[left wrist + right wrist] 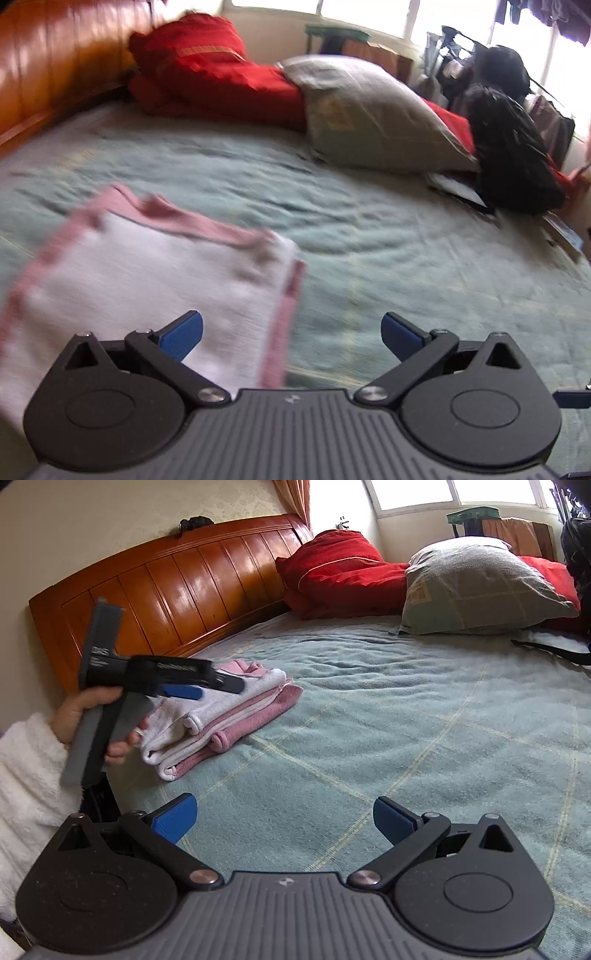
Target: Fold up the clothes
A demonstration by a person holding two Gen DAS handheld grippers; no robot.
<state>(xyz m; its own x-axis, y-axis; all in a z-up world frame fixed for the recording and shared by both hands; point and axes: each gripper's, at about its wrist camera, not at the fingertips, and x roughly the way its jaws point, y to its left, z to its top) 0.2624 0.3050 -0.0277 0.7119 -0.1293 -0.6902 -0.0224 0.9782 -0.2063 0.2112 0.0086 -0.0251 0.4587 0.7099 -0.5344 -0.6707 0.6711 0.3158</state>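
Bed (424,709) with a green checked cover fills both views and carries the work, wooden headboard (177,590) at far left; red bedding (343,572) and a grey-green pillow (480,590) are heaped at the far side, likely pushed back to leave folding room; a dark bag (513,147) sits far right; the task's thing, a pink and white garment (221,716), lies on the bed near the headboard, already doubled into a compact stack with rolled edges showing at its near end, so it reads as folded; whether more cloth waits out of view cannot be told; left claw (207,688) hovers over the stack's top, level, fingers spread with nothing between them, the person's hand (92,720) and fluffy white sleeve (26,775) gripping its handle; from its own blurred camera the stack (147,280) sits just ahead and below; right claw (284,818) is held low over bare cover, well right of the stack, fingers wide apart, empty.
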